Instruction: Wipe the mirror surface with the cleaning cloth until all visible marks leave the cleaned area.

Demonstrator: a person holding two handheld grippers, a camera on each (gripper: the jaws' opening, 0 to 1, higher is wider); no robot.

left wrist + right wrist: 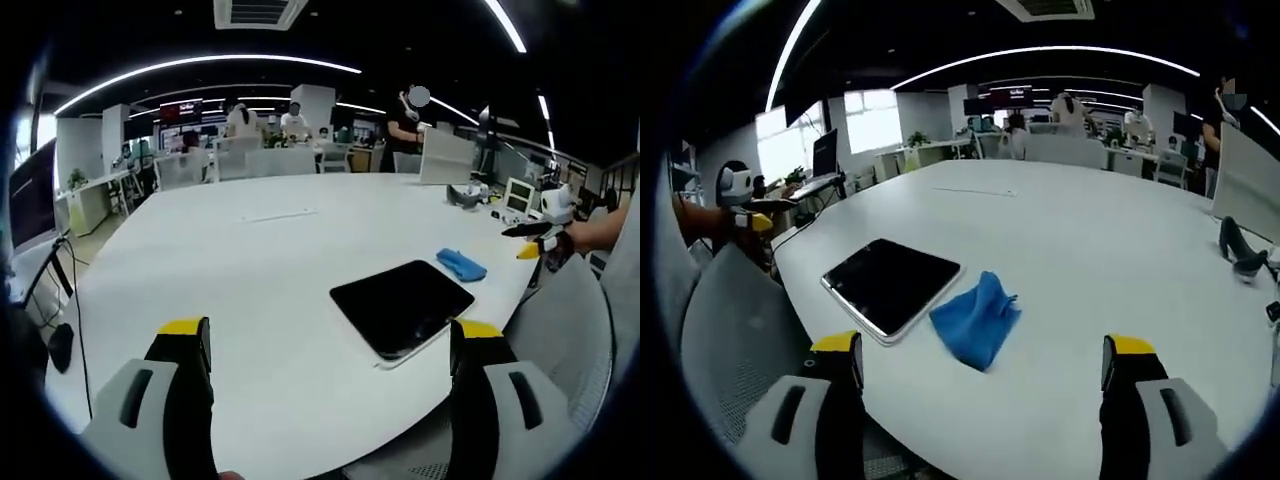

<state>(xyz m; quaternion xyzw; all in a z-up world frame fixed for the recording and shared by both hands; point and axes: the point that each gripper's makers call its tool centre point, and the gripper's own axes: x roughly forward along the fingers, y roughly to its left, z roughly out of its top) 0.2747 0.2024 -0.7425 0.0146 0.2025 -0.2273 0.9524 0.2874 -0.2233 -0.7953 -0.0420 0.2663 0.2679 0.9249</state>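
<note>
A dark rectangular mirror (402, 305) lies flat near the white table's front edge (250, 300). A blue cleaning cloth (461, 264) lies crumpled on the table just beyond the mirror, apart from it. My left gripper (331, 328) is open above the table edge, short of the mirror, with nothing between its jaws. In the right gripper view the cloth (975, 320) lies right of the mirror (892, 285). My right gripper (982, 345) hangs open just short of the cloth, not touching it. A hand holds that right gripper (530, 242) at the far right of the left gripper view.
A grey chair back (560, 320) stands against the table edge by the mirror. A black headset-like object (1240, 250) and a white upright board (445, 157) sit farther along the table. People and desks fill the office behind. The broad white tabletop (1090, 230) extends away.
</note>
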